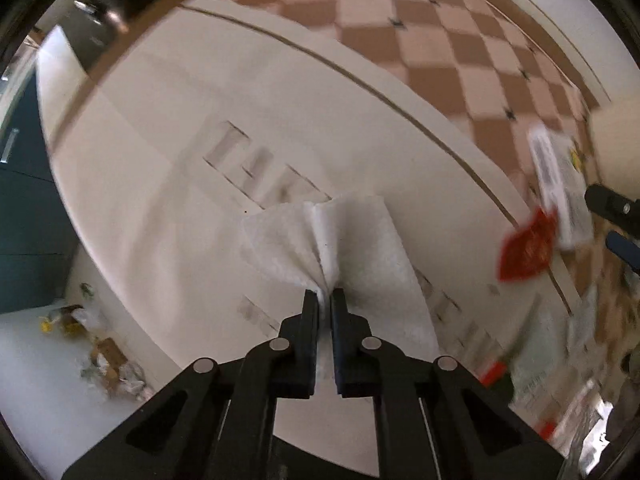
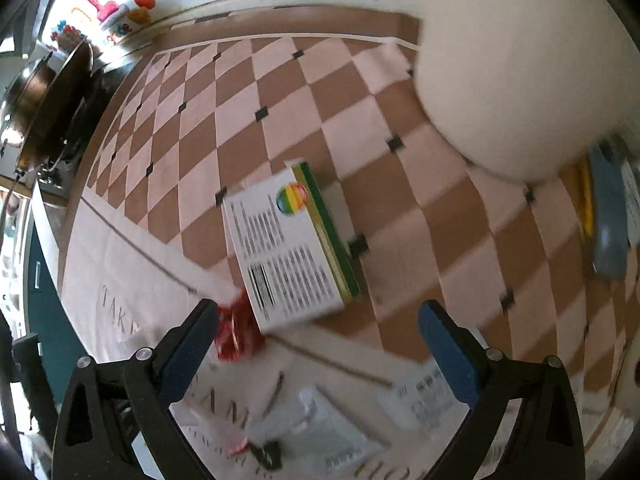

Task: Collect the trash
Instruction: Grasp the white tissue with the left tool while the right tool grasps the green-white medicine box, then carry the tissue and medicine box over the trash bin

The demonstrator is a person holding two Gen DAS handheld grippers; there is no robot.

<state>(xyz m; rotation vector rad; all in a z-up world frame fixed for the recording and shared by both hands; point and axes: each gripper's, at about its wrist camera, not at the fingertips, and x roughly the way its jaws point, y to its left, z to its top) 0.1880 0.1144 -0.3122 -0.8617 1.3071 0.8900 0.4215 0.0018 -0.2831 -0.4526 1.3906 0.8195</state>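
A white paper napkin [image 1: 320, 244] lies on the cream tablecloth [image 1: 168, 128], bunched into a ridge where my left gripper [image 1: 325, 298] is shut on it. To the right lie a red wrapper [image 1: 528, 246] and a white printed box [image 1: 560, 184]. The tips of my right gripper [image 1: 612, 220] show at the right edge of that view. In the right wrist view my right gripper [image 2: 320, 322] stands open above the table, its fingers apart with nothing held. The white box [image 2: 288, 248] with a green edge lies ahead of it, the red wrapper [image 2: 236, 336] beside its left finger.
A checkered brown and pink cloth [image 2: 320, 120] covers the table's far part. Clear plastic wrappers [image 2: 316, 428] and a printed slip [image 2: 424, 400] lie near the right gripper. A large white round thing [image 2: 520, 80] stands at the back right. More litter [image 1: 104, 356] lies on the white floor at lower left.
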